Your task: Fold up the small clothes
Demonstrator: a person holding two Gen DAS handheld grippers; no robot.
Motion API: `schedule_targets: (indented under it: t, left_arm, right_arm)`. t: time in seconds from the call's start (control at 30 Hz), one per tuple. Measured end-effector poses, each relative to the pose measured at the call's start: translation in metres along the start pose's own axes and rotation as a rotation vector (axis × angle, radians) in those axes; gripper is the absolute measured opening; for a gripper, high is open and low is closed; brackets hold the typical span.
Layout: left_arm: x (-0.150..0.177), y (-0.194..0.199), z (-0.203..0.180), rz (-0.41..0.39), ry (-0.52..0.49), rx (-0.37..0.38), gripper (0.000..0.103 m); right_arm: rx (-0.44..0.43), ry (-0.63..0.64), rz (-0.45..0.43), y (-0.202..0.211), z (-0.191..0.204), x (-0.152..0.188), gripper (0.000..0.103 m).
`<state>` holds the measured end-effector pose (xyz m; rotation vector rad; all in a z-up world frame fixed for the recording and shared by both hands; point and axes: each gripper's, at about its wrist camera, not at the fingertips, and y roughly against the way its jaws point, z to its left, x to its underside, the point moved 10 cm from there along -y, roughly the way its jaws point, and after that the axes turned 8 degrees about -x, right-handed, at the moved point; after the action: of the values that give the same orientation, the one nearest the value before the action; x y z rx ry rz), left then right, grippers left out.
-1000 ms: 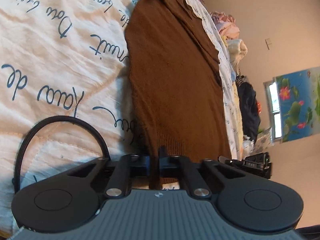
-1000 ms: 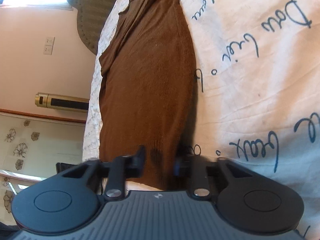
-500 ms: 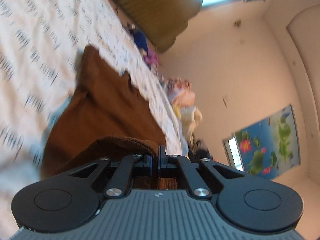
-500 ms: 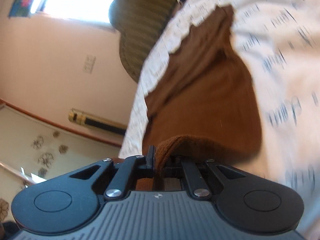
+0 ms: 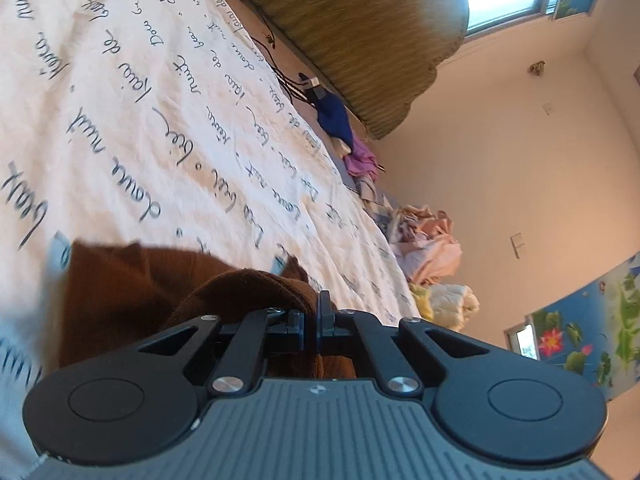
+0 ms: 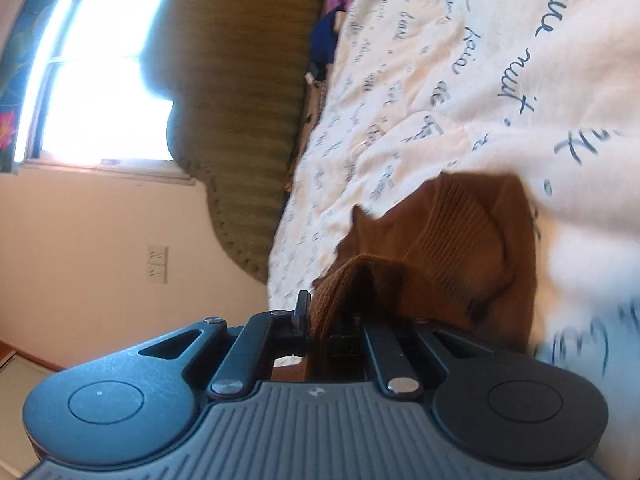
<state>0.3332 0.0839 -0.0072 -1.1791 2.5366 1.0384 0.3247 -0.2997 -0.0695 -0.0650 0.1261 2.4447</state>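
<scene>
A brown knit garment (image 5: 132, 288) lies on a white bedspread with dark script lettering (image 5: 140, 120). My left gripper (image 5: 311, 316) is shut on the garment's ribbed hem, which bulges up over its left finger. In the right wrist view the same brown garment (image 6: 460, 240) is doubled over on the bedspread (image 6: 460, 80). My right gripper (image 6: 320, 320) is shut on the other hem corner, and the fabric hides its right finger. Both hold the hem lifted over the rest of the garment.
A green-brown ribbed headboard (image 5: 360, 28) stands at the far end of the bed, also in the right wrist view (image 6: 240, 100). Blue and purple clothes (image 5: 340, 128) and a pile of pale clothes (image 5: 428, 240) lie along the bed's edge. A bright window (image 6: 100, 72) is behind.
Both grippers closed on the hem and carried it up and forward over the garment. The flat, stretched-out garment is now doubled over, and more bedspread and headboard show.
</scene>
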Motion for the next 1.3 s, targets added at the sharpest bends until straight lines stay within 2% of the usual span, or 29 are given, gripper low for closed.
schedule_targets:
  t: [0.07, 0.1, 0.13, 0.17, 0.2, 0.23, 0.27, 0.33, 0.4, 0.47, 0.53, 0.6, 0.7, 0.8, 0.9, 1.03, 1.17, 1.27, 1.3]
  left_arm:
    - [-0.01, -0.015, 0.005, -0.016, -0.011, -0.031, 0.003]
    - [-0.014, -0.023, 0.009, -0.02, -0.017, -0.069, 0.007]
    - [-0.017, -0.03, 0.013, -0.016, -0.013, -0.101, 0.029]
    - [-0.02, -0.035, 0.016, 0.004, -0.003, -0.114, 0.05]
    - [-0.025, -0.035, 0.017, 0.001, 0.012, -0.11, 0.082]
    - [-0.03, -0.026, 0.016, -0.045, 0.024, -0.092, 0.09]
    - [-0.036, -0.015, 0.013, -0.092, 0.019, -0.084, 0.089]
    - [-0.042, 0.006, 0.006, -0.133, 0.0, -0.077, 0.087]
    - [-0.039, 0.031, 0.001, -0.179, -0.026, -0.082, 0.086]
    - [-0.03, 0.065, -0.005, -0.257, -0.088, -0.114, 0.086]
    - [-0.008, 0.103, -0.005, -0.318, -0.133, -0.137, 0.089]
    - [0.016, 0.131, 0.003, -0.333, -0.157, -0.158, 0.089]
    - [0.057, 0.166, 0.027, -0.314, -0.127, -0.171, 0.089]
    - [0.095, 0.191, 0.055, -0.296, -0.095, -0.206, 0.089]
    - [0.119, 0.196, 0.082, -0.251, -0.055, -0.245, 0.089]
    - [0.124, 0.184, 0.107, -0.219, 0.082, -0.22, 0.091]
    - [0.113, 0.168, 0.1, -0.215, 0.148, -0.165, 0.095]
    - [0.109, 0.153, 0.09, -0.182, 0.171, -0.135, 0.093]
    - [0.107, 0.148, 0.088, -0.177, 0.17, -0.138, 0.089]
  right_arm:
    - [0.003, -0.019, -0.033, -0.008, -0.011, -0.011, 0.008]
    - [0.006, -0.04, -0.066, -0.009, -0.018, -0.018, 0.009]
    - [0.015, -0.063, -0.107, -0.009, -0.025, -0.027, 0.011]
    - [0.024, -0.09, -0.136, -0.009, -0.032, -0.035, 0.025]
    - [0.023, -0.108, -0.153, -0.009, -0.035, -0.041, 0.032]
    - [0.011, -0.118, -0.169, -0.009, -0.033, -0.046, 0.044]
    - [-0.004, -0.113, -0.174, -0.007, -0.026, -0.05, 0.064]
    - [-0.027, -0.054, -0.172, -0.003, -0.005, -0.051, 0.087]
    - [-0.018, 0.052, -0.16, 0.006, 0.02, -0.044, 0.088]
    - [-0.007, 0.131, -0.149, 0.021, 0.038, -0.028, 0.088]
    - [0.02, 0.207, -0.138, 0.041, 0.046, -0.001, 0.088]
    - [0.09, 0.271, -0.121, 0.063, 0.041, 0.031, 0.088]
    - [0.239, 0.352, -0.126, 0.103, 0.02, 0.072, 0.088]
    - [0.293, 0.338, -0.147, 0.135, -0.001, 0.109, 0.088]
    - [0.282, 0.314, -0.137, 0.145, -0.012, 0.134, 0.088]
    - [0.278, 0.315, -0.162, 0.136, -0.011, 0.133, 0.088]
    - [0.225, 0.261, -0.199, 0.115, -0.007, 0.125, 0.088]
    - [0.241, 0.247, -0.211, 0.095, -0.012, 0.116, 0.088]
    - [0.242, 0.254, -0.216, 0.089, -0.012, 0.114, 0.088]
